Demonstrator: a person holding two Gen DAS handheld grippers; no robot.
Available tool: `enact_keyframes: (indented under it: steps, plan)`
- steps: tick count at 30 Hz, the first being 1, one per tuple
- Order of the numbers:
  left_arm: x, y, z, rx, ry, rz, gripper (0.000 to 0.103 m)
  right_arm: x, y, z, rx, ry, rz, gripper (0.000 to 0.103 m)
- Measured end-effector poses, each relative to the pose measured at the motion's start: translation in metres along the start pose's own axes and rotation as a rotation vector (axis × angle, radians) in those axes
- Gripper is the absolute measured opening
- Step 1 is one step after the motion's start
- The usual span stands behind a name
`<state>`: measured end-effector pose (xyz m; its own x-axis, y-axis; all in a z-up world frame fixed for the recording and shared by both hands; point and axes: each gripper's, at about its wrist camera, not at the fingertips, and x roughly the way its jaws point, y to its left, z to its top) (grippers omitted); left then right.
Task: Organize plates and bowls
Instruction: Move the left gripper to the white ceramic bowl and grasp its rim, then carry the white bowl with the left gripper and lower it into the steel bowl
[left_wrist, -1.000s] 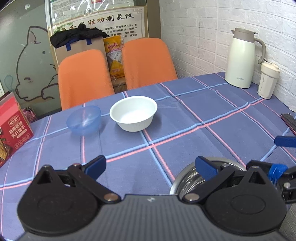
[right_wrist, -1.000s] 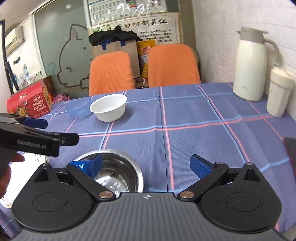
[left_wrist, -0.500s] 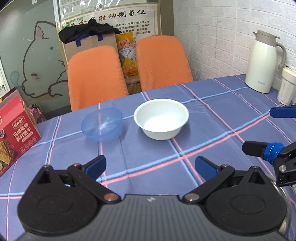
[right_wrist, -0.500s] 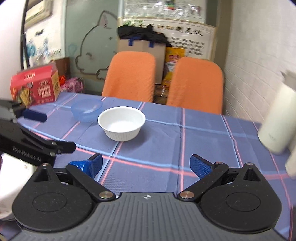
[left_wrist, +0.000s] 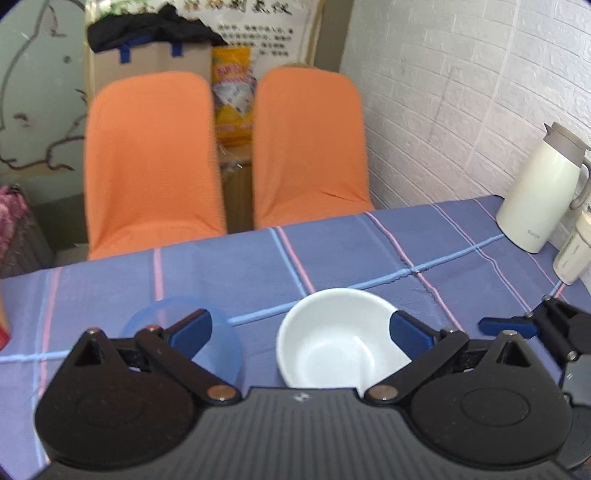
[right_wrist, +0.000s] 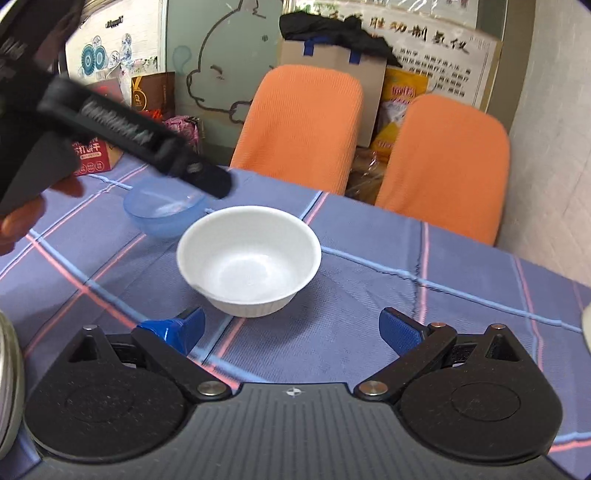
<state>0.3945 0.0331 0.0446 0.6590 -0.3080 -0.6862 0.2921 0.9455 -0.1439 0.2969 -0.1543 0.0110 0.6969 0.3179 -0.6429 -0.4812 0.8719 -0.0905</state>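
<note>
Both my grippers, left (left_wrist: 300, 328) and right (right_wrist: 291, 328), have closed in on the white bowl (right_wrist: 248, 258), jaws spread wide, blue bowl (right_wrist: 162, 210) beside it

White bowl (right_wrist: 248, 258): smooth, slightly glossy. Blue bowl (right_wrist: 162, 208): translucent plastic. Tablecloth (right_wrist: 406, 280): matt woven cloth. Chair covers (left_wrist: 151, 155) at twelve o'clock: ribbed fabric.

Background stuff here: two orange chairs (left_wrist: 221, 162) pushed up to the far edge of the counter (left_wrist: 332, 251), which has a blue plaid cloth with pink and light-blue lines. Behind them a cardboard box (left_wrist: 151, 62) with something black piled on top, maybe a jacket, too blurry to say. A white thermos jug (left_wrist: 535, 195) stands by the white brick wall (left_wrist: 461, 92), a pale tumbler (left_wrist: 572, 251) just beside it. A red snack box (right_wrist: 96, 155) sits at the left.
</note>
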Motion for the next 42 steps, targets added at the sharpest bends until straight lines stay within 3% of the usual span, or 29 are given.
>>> enact_keyframes:
  steps: [8, 20, 23, 26, 33, 42]
  plan:
    - [0.063, -0.007, 0.015, 0.072, 0.135, -0.036, 0.102, 0.018, 0.003, 0.0, -0.046, 0.063, 0.054, 0.088]
    - [0.085, -0.01, 0.005, 0.094, 0.146, -0.006, 0.101, 0.049, 0.01, 0.005, -0.043, 0.106, 0.098, 0.088]
    - [0.088, -0.011, 0.003, 0.098, 0.152, -0.016, 0.093, 0.056, 0.011, 0.003, -0.04, 0.107, 0.116, 0.088]
    - [0.093, -0.009, -0.003, 0.101, 0.182, -0.038, 0.058, 0.058, 0.011, -0.001, -0.043, 0.091, 0.143, 0.086]
    - [0.089, -0.012, -0.007, 0.109, 0.178, -0.013, 0.056, 0.057, 0.018, 0.001, -0.087, 0.055, 0.145, 0.081]
    - [0.065, -0.013, -0.001, 0.104, 0.132, -0.003, 0.056, 0.044, 0.014, 0.013, -0.039, -0.008, 0.177, 0.078]
